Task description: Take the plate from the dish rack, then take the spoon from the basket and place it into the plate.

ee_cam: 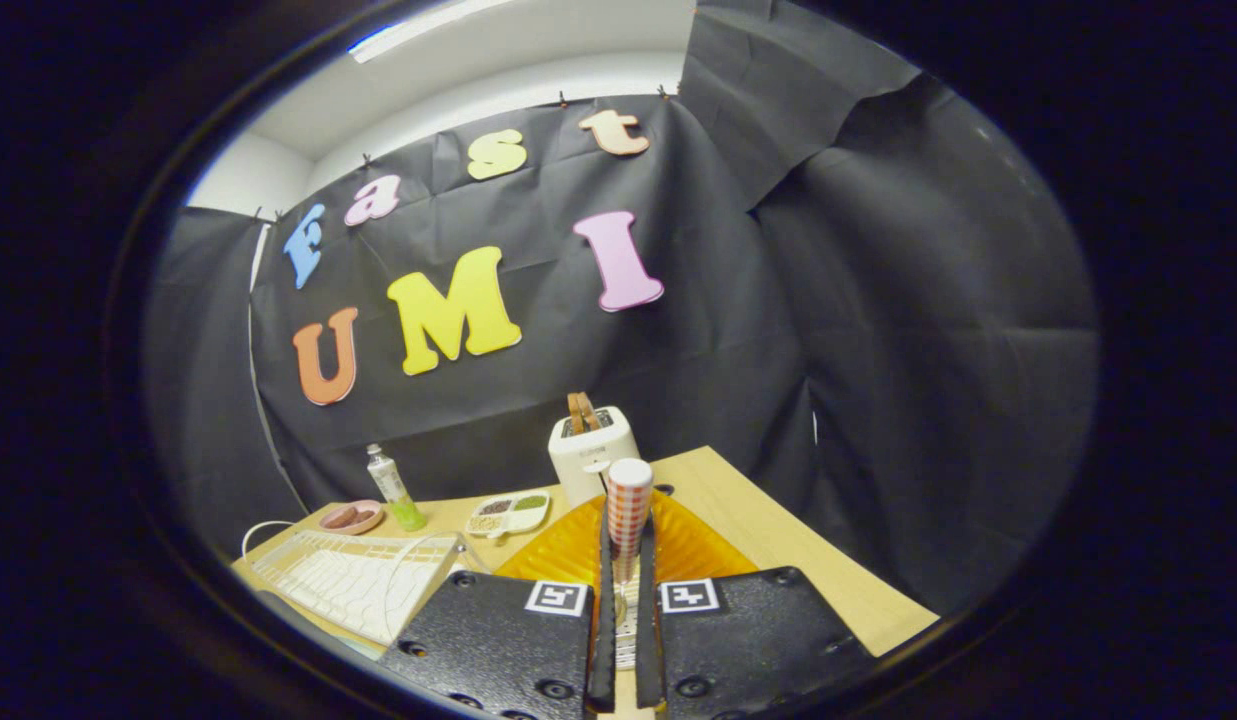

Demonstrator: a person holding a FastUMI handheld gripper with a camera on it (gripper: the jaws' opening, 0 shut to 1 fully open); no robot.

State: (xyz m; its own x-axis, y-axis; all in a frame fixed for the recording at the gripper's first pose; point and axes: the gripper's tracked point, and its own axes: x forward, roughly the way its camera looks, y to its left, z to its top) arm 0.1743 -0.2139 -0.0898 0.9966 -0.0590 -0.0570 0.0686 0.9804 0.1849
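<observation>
The gripper (625, 560) holds a spoon (628, 510) upright above a wooden table (778, 530), both fingers (605, 620) pressed against its checked orange-and-white handle, which ends in a rounded white cap rising just above the fingertips. The spoon's lower end runs down into the narrow gap between the fingers, and its bowl cannot be made out there.

An orange plate (568, 550) lies on the table directly beneath and behind the pinched spoon, its ribbed rim spreading out to both sides of the fingers. A white toaster (590, 455) with two brown slices standing in its slots sits just beyond the plate, in line with the spoon's capped end.

On one side of the plate lies a white dish rack (358, 575), flat on the table near the gripper. Beyond the rack, toward the black cloth wall, stand a small divided tray (508, 513), a clear bottle (393, 487) with green liquid and a pink saucer (351, 517).
</observation>
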